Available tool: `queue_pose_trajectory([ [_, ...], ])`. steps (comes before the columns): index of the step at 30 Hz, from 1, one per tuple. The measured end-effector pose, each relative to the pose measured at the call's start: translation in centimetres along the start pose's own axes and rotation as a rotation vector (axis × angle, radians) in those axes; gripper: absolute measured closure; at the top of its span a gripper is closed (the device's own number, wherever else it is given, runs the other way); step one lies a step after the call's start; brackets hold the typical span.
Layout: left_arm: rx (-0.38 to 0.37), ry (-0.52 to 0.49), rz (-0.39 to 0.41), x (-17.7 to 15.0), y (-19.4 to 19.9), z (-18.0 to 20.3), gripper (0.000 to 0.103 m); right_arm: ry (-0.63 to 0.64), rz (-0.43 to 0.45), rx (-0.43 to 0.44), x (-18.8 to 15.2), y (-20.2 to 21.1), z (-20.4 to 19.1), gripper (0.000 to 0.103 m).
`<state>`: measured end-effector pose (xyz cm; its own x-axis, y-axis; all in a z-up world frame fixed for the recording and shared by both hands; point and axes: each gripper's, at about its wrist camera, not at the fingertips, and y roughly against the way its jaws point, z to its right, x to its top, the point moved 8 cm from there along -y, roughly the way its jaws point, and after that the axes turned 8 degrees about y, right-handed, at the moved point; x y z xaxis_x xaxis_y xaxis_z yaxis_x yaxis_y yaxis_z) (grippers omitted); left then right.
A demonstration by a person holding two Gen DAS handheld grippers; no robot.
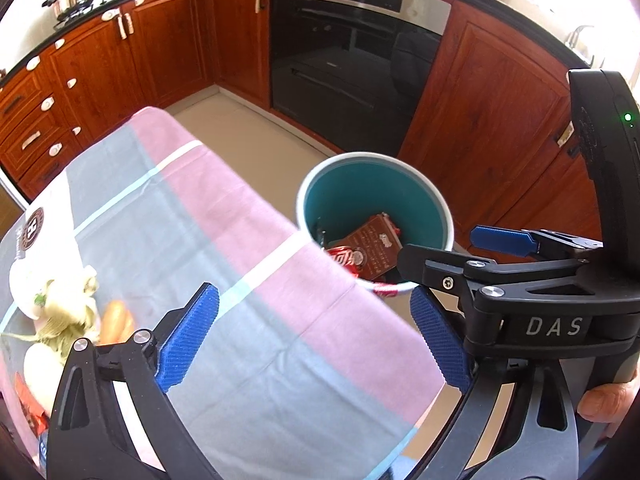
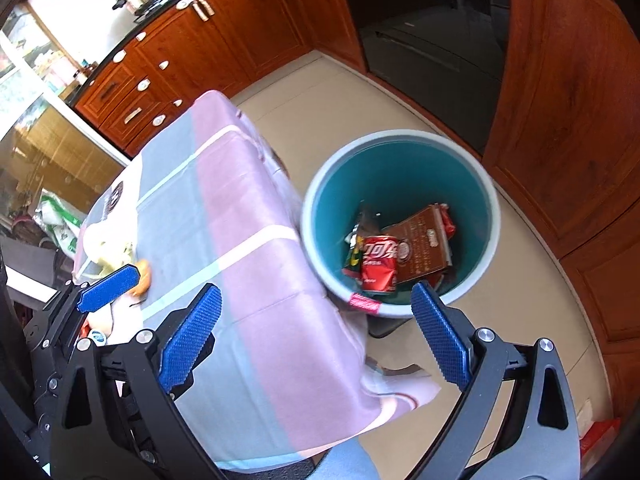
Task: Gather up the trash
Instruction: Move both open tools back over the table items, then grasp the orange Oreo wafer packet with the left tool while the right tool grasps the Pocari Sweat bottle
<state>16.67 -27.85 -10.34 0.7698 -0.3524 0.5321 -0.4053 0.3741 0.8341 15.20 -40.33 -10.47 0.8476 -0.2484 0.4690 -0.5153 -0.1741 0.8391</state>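
Note:
A round bin [image 1: 360, 158] [image 2: 400, 136] with a teal inside stands on the floor against the table's far corner. In it lie a red cola can [image 2: 378, 264] [image 1: 346, 256], a brown packet [image 2: 424, 244] [image 1: 376, 244] and a green-yellow wrapper [image 2: 354, 254]. My left gripper [image 1: 314, 294] is open over the pink and grey tablecloth [image 1: 240, 260] [image 2: 240, 240], nothing between its pads. My right gripper [image 2: 316, 292] [image 1: 438, 246] is open too, above the table corner and the bin's near rim, and holds nothing. One of the left gripper's fingers [image 2: 108, 288] shows at the left of the right wrist view.
At the table's left end lie pale crumpled items [image 1: 64, 300], an orange-brown roll [image 1: 116, 320] [image 2: 144, 276] and a red packet [image 1: 28, 404]. Wooden cabinets [image 1: 480, 120] and a black oven [image 1: 352, 60] ring the tiled floor [image 2: 340, 100]. A hand [image 1: 608, 400] grips the right tool.

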Motion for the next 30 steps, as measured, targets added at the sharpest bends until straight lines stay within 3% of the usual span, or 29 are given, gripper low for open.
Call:
queue_pose_trajectory([
  [13,0.086,0.077,0.016,-7.5,7.9,-12.7,0.006,0.187,-0.045,0.064,-3.6,-0.1,-13.3,0.011],
  [23,0.18,0.147,0.014,-14.0,14.2,-24.3,0.006,0.365,-0.147,0.139,-7.7,-2.8,-24.8,0.011],
  [30,0.156,0.195,-0.009,-18.2,15.5,-29.6,0.006,0.442,-0.206,0.173,-10.2,-4.1,-30.0,0.011],
])
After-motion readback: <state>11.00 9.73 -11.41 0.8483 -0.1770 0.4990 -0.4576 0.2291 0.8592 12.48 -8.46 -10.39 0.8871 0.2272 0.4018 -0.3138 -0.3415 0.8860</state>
